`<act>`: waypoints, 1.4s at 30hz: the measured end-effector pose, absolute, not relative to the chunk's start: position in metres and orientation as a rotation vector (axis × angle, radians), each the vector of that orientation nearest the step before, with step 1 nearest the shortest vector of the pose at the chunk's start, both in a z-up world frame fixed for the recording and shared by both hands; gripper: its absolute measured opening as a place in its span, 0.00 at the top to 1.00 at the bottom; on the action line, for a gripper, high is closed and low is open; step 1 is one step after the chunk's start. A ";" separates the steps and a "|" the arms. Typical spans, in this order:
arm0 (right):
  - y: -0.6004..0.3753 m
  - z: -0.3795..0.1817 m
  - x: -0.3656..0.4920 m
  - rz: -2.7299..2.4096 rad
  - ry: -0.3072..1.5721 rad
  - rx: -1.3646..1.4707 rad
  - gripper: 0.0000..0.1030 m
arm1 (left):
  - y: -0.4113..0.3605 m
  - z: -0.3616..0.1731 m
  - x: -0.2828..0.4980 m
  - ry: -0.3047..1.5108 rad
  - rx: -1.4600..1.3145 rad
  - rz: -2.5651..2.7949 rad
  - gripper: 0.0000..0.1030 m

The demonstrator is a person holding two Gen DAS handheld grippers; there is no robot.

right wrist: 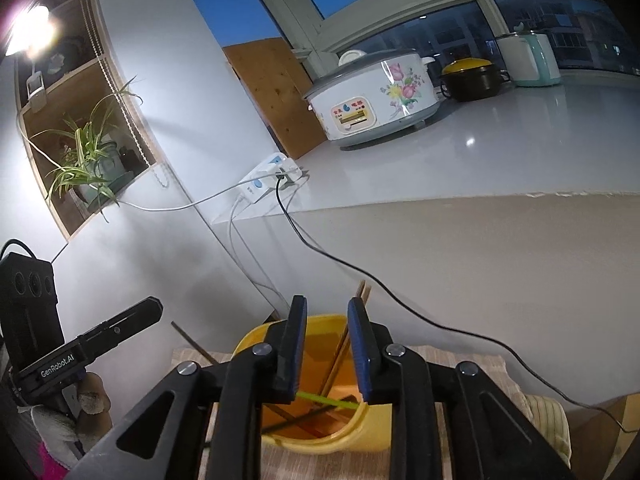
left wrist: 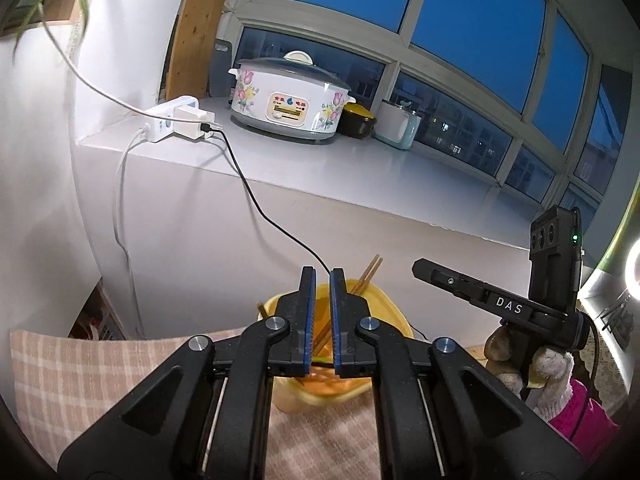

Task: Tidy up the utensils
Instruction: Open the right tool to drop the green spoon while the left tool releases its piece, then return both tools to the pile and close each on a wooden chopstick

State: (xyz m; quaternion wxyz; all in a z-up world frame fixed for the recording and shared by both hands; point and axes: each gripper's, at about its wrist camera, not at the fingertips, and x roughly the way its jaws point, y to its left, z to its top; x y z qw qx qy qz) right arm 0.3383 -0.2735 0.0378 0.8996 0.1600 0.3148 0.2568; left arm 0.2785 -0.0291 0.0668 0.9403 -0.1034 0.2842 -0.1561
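Hovering: both my grippers hang over the yellow plastic tub (right wrist: 362, 438).
Left gripper (left wrist: 322, 316): ridged blue fingers nearly together, nothing between them.
Right gripper (right wrist: 326, 346): fingers apart, gripping nothing.
Utensils: slim wooden chopsticks (right wrist: 340, 354) lean inside the tub, on the checked cloth surface (left wrist: 76, 376).
Around: a black cable (right wrist: 440, 322) trails behind.

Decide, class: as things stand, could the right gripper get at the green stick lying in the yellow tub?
Probably yes. The right gripper is open and sits just above the yellow tub, with the green stick right below its fingers. Only the wooden chopsticks crowd it.
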 end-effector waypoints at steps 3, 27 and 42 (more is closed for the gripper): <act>-0.276 0.039 0.326 0.532 0.661 0.326 0.72 | -0.023 0.067 0.264 0.581 -0.212 -0.310 0.96; -0.220 0.000 0.212 0.683 0.818 0.131 0.56 | 0.076 -0.028 0.128 0.860 -0.351 -0.131 0.82; -0.138 -0.064 0.197 0.761 1.040 -0.079 0.56 | 0.059 -0.109 0.106 1.121 -0.460 -0.091 0.66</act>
